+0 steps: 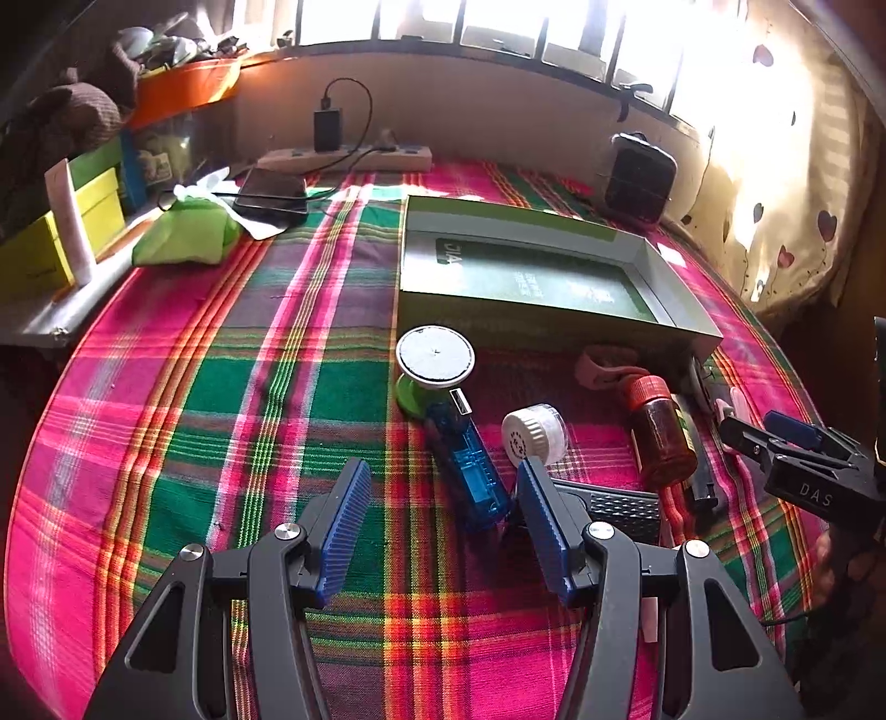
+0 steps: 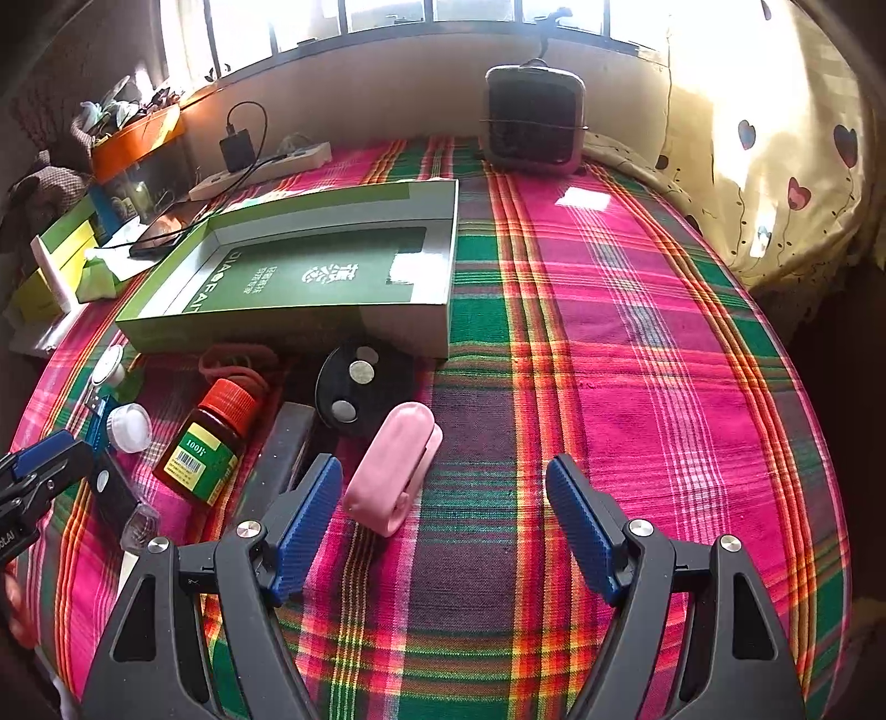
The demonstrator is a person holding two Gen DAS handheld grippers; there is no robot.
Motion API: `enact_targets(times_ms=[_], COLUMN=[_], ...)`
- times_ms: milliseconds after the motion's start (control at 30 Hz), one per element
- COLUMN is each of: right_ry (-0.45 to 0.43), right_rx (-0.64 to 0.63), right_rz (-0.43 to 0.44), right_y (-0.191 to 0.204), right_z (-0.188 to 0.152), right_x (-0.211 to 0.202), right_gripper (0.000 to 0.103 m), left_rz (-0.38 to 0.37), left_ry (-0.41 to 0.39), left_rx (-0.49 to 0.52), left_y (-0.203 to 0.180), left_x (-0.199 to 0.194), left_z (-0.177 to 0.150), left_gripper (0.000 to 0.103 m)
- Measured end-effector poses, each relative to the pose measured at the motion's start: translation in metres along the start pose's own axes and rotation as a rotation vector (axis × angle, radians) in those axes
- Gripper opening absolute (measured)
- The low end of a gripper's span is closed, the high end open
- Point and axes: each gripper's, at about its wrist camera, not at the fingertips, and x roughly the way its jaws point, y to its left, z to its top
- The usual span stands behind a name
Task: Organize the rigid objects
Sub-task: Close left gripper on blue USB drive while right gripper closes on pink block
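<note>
Both jaws parted and empty: left gripper [image 1: 443, 531] faces the blue USB dongle [image 1: 469, 462] at 12 o'clock, light, stiff, slick plastic, best pinched across its long flat sides.

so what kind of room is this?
Likely a bedroom at home: a plaid cloth that looks like a bedspread, a heart-print curtain by the window, and a power strip with a charger plugged in.

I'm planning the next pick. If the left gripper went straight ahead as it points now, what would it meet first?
Most likely the blue translucent case, lying just ahead between the open left gripper; depth is uncertain.
</note>
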Motion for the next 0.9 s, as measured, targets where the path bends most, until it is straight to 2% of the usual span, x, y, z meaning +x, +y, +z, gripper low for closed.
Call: enact_targets(times_ms=[200, 300, 467, 633, 733, 800, 900], right_ry=[-0.001, -0.001, 0.01, 0.005, 0.001, 0.0, -0.004], right_rx=[0.007, 0.011, 0.004, -0.003, -0.006, -0.01, -0.014], right_rz=[-0.026, -0.03, -0.027, -0.025, -0.022, -0.018, -0.016], right_y=[-0.007, -0.009, -0.008, -0.007, -0.007, -0.007, -0.006], right_z=[0.002, 0.002, 0.002, 0.003, 0.003, 0.003, 0.003], right_x=[0.0, 0.001, 0.006, 0.007, 0.008, 0.008, 0.007], right_gripper=[0.072, 0.069, 0.056, 0.056, 0.055, 0.052, 0.044], left_rz=[0.059, 0.068, 0.073, 0.07, 0.066, 0.062, 0.058], left_ry=[0.033, 0.042, 0.046, 0.041, 0.034, 0.032, 0.031], left_rx=[0.016, 0.023, 0.032, 0.066, 0.07, 0.07, 0.07], left_y=[0.006, 0.01, 0.009, 0.005, 0.005, 0.005, 0.004], left_x=[0.007, 0.009, 0.016, 0.021, 0.022, 0.022, 0.022], left_z=[0.004, 0.003, 0.003, 0.005, 0.006, 0.007, 0.007], left_gripper=[0.055, 0.055, 0.055, 0.054, 0.051, 0.045, 0.041])
